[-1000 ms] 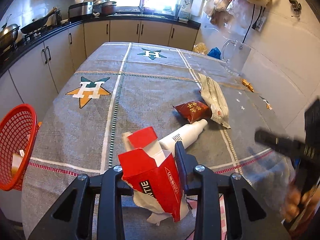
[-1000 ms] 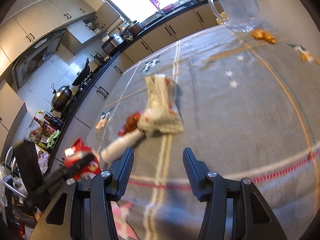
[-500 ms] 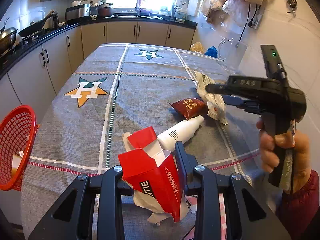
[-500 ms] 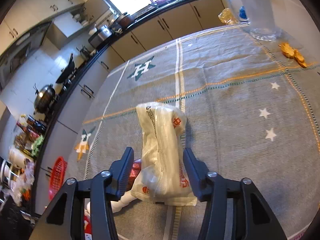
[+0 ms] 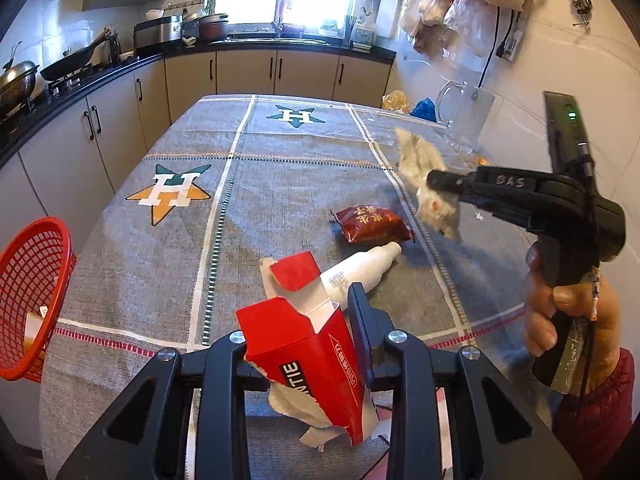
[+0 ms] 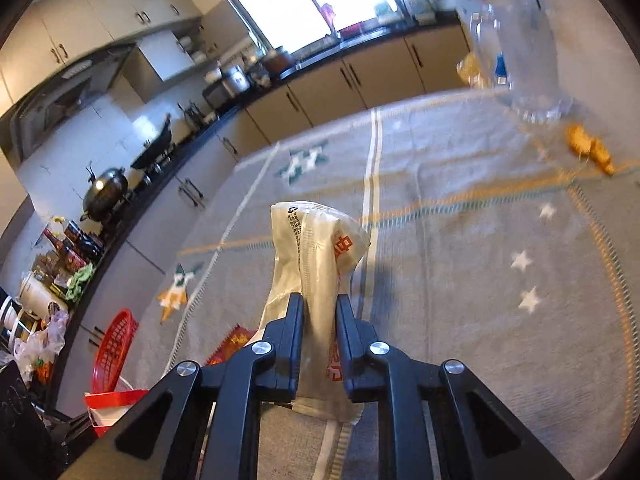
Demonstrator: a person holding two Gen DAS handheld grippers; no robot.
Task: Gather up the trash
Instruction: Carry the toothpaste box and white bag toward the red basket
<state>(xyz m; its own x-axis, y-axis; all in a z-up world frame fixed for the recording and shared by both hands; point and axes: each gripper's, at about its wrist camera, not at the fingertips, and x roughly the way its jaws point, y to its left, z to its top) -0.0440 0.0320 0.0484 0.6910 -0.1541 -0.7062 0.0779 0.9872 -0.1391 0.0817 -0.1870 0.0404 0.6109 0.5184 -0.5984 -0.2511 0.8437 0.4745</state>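
Right gripper [image 6: 318, 320]: clenched on the white plastic wrapper [image 6: 316, 256]. Its jaws have just been closing, and the wrapper is pinched between the pads near its lower end, the rest standing up above the fingertips.
Left gripper [image 5: 296, 344]: grasping the red carton [image 5: 304, 344], torn open at the top, held over the near edge of the tabletop.
Wrapper, place: seen from the left wrist it hangs blurred at the right gripper's tip, by the look of it off the cloth, near the right edge of the tabletop and short of the glass jug [image 5: 464, 120].
Trash left on the tabletop: a dark red snack packet [image 5: 370, 224] about mid-table, and a white bottle [image 5: 360, 268] lying touching it on the near side.
Basket: the red basket [image 5: 28, 296] sits off the left edge of the tabletop, near its near corner.
Stray bits: orange scraps [image 6: 588, 148] on the cloth beside the jug.
Risk, wrapper: thin, slick film gripped at one end; it could slide out of the pads on the way across to the basket.
Risk, carton: the loose torn paper under it may drop on the cloth.
Risk, crossing: the right hand [image 5: 560, 308] must pass the left gripper to reach the basket, and the two could knock together.
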